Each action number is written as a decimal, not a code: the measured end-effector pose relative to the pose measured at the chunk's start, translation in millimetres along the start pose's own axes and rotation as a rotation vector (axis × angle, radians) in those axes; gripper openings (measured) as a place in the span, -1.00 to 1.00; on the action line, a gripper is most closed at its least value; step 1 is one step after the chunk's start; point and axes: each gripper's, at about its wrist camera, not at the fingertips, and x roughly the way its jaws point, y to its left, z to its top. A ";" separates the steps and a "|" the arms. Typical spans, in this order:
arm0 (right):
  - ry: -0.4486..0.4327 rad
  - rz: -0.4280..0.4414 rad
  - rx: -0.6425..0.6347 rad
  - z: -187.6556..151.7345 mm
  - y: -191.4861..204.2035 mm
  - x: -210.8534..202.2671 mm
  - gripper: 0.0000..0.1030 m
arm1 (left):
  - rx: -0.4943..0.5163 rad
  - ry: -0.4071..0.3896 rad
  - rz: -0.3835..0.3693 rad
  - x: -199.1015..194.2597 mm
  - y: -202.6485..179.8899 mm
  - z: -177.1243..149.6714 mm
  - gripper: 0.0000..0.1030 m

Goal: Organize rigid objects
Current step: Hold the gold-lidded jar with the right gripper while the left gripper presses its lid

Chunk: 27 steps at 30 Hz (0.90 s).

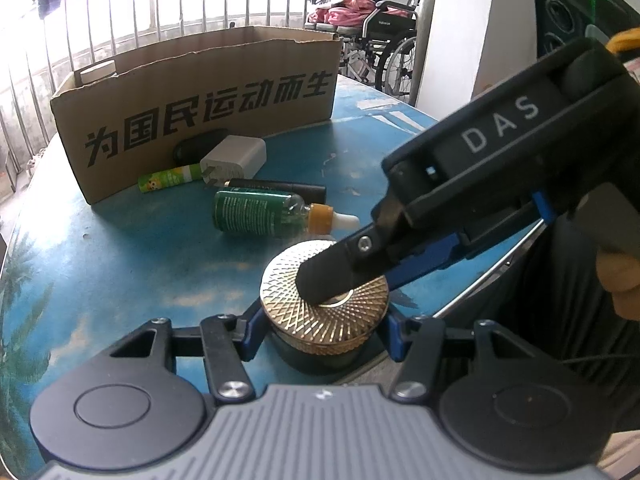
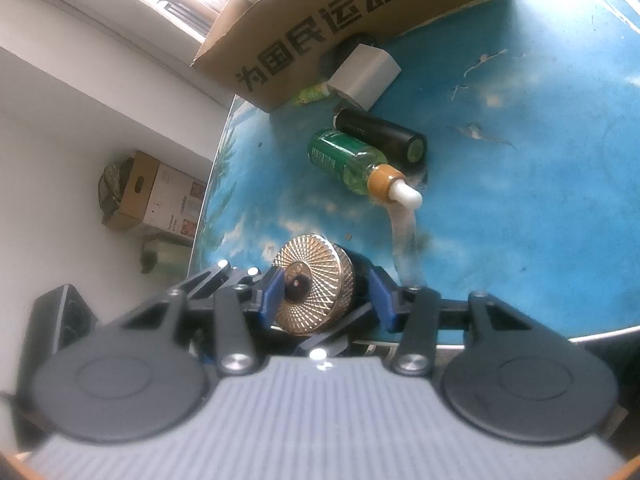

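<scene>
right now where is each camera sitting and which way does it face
Left wrist: rides the left hand-held gripper, looking down across the blue table to the cardboard box; its fingers flank the gold-lidded jar; the right hand-held gripper and a hand show.
Right wrist: rides the right hand-held gripper, tilted, facing the same jar.
Shared: jar, green bottle, white charger, box.

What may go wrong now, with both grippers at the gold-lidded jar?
The jar sits near the edge of the table; if the left gripper lets go badly, it may drop off.
The right gripper crosses it closely, so fingers may collide.
The green bottle lies on its side and might roll if bumped.
</scene>
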 end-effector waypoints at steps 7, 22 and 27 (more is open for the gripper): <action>0.000 0.000 -0.001 0.1 0.1 0.2 -0.09 | 0.007 -0.002 0.008 -2.1 -0.8 -0.8 0.11; 0.002 -0.005 -0.008 -0.6 0.8 -0.1 -0.09 | 0.003 -0.004 0.002 -0.1 0.8 0.2 0.12; 0.001 -0.008 -0.009 -0.4 0.7 -0.8 -0.09 | 0.006 -0.001 0.003 0.0 -1.0 1.6 0.11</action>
